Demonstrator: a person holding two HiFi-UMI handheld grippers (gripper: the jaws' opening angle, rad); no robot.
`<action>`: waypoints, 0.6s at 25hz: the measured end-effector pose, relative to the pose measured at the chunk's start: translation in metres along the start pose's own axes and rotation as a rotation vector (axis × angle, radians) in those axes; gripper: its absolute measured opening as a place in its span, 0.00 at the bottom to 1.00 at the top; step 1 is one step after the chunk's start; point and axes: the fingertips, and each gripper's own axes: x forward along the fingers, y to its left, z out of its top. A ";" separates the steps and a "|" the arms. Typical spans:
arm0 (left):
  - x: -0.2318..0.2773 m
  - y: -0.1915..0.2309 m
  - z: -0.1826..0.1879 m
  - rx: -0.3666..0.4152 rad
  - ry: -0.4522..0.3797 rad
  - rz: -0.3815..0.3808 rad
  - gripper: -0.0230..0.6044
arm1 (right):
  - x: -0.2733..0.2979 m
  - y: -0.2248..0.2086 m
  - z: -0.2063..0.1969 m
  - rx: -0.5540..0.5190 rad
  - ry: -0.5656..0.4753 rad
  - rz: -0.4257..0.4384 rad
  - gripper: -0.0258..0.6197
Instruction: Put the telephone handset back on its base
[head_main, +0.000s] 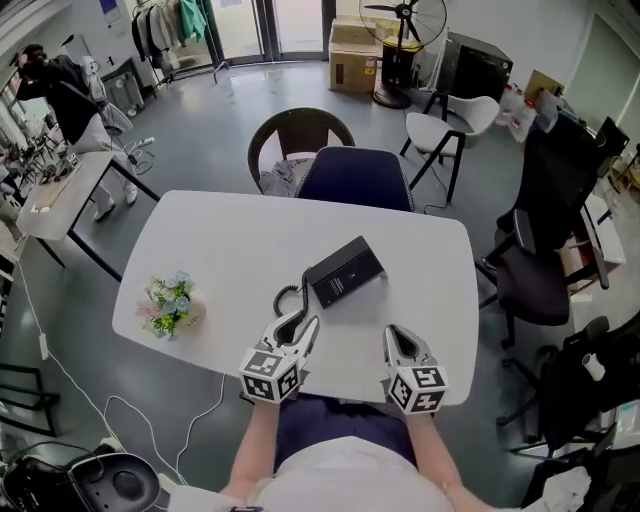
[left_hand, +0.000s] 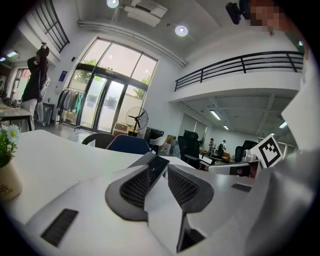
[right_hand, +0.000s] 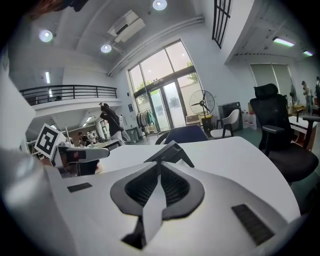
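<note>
Nearest, at the table's (head_main: 215, 250) front edge, the left gripper (head_main: 300, 322) has its jaws apart with nothing between them, and the right gripper (head_main: 398, 336) is closed and empty. Just beyond the left one lies the coiled cord (head_main: 286, 298). Behind it, mid-table, the black phone (head_main: 345, 272) sits apart from both grippers.

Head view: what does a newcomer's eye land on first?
The black telephone in the middle of the white table, its coiled cord curling toward the left tool. Then the small flower pot near the table's left edge, and the right tool at the near edge.
</note>
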 end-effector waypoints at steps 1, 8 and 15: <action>-0.002 -0.006 0.001 0.016 -0.015 0.011 0.24 | -0.002 0.002 0.003 -0.013 -0.008 0.011 0.11; -0.031 -0.027 0.024 0.130 -0.127 0.120 0.24 | -0.017 0.015 0.028 -0.136 -0.072 0.092 0.11; -0.066 -0.035 0.041 0.138 -0.212 0.213 0.20 | -0.024 0.028 0.052 -0.166 -0.116 0.162 0.11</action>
